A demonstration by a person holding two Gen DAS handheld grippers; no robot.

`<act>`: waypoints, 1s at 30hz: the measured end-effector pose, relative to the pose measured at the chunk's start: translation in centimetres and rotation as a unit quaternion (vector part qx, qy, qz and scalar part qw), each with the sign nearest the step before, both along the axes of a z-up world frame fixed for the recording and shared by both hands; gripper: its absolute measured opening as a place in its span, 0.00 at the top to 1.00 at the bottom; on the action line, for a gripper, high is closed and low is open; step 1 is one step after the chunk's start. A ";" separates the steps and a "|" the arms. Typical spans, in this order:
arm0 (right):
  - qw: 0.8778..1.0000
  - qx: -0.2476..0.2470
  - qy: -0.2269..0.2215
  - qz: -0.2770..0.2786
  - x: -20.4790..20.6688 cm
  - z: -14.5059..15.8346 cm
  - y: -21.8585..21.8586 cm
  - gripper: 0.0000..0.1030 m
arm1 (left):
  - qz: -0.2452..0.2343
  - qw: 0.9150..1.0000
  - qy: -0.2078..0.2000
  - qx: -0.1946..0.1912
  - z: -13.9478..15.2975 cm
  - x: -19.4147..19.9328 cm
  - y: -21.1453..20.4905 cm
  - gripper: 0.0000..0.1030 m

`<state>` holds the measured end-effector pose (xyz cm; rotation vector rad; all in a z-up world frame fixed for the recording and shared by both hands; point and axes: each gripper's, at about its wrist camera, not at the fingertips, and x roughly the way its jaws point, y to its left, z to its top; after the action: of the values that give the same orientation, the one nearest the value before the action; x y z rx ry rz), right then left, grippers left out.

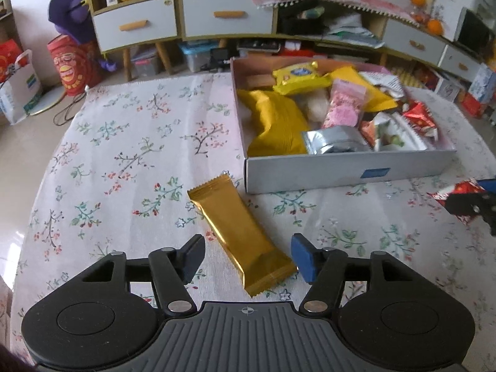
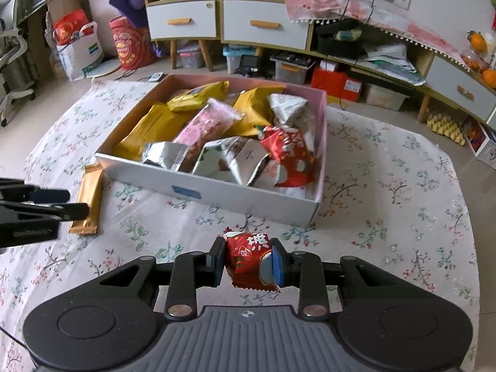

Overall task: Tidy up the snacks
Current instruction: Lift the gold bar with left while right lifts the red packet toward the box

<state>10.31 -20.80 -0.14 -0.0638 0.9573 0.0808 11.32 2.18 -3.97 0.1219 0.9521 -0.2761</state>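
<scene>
Right gripper point(image 2: 248, 262) is pinching a red snack packet point(image 2: 249, 263), pads squeezing it from both sides, packet lifted off the flowered tablecloth point(image 2: 387, 217). Left gripper point(image 1: 248, 257) is spread, pads clear of the gold bar point(image 1: 240, 232), which lies flat on the cloth between them, angled, far end pointing toward the near left corner of the box point(image 1: 341, 170). No contact that I can see on either pad.

Box sits just beyond both grippers, already piled with snack bags point(image 2: 217, 133): yellow ones at left, pink in the middle, red and white at right.

Step in hand, my read: red packet goes into the box, gold bar is next.

- Lift the red packet over the near wall before releasing; the wall is tall enough to snag the crimped end.
- Drop on the right side by the other red bag, where the pile looks lower.
- For the gold bar: foil looks slippery, so close across its narrow width near the middle, not at the sealed end.
- Keep the two grippers apart over the box.
</scene>
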 end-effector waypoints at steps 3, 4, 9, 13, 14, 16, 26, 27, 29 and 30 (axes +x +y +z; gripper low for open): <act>1.000 -0.001 0.006 0.010 0.0 -0.1 0.8 0.96 | 0.013 1.000 0.012 0.008 -0.9 0.6 -0.4 0.41; 1.000 -0.001 0.007 0.014 0.0 -0.1 1.0 0.96 | 0.018 1.000 0.014 0.010 -1.0 0.7 -0.5 0.41; 1.000 -0.002 0.010 0.028 -0.1 -0.1 2.0 0.95 | 0.026 1.000 0.011 0.011 -0.9 0.8 -0.8 0.46; 0.999 -0.005 0.013 0.033 -0.1 -0.2 2.3 0.95 | 0.018 1.000 0.009 0.017 -0.7 0.6 -1.1 0.66; 0.999 -0.006 0.014 0.033 -0.1 -0.3 2.3 0.95 | 0.017 1.000 0.010 0.019 -0.7 0.6 -1.1 0.67; 0.999 -0.007 0.015 0.032 -0.1 -0.3 2.3 0.95 | 0.019 1.000 0.010 0.021 -0.6 0.5 -1.0 0.70; 0.999 -0.008 0.013 0.030 -0.2 -0.1 2.2 0.95 | 0.027 1.000 0.012 0.002 0.2 0.2 1.1 0.78; 0.999 -0.007 0.013 0.030 -0.2 0.0 2.2 0.95 | 0.026 1.000 0.011 0.002 0.3 0.1 1.3 0.78; 1.000 -0.006 0.011 0.029 -0.2 0.1 2.1 0.95 | 0.023 1.000 0.008 0.000 0.6 -0.1 1.5 0.78; 1.000 -0.005 0.011 0.028 -0.1 0.1 2.1 0.95 | 0.022 1.000 0.007 -0.002 0.8 -0.2 1.7 0.78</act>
<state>10.17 -18.70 -0.02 -0.0998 0.9772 0.1287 11.15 3.83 -3.21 0.0945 0.9669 -0.2390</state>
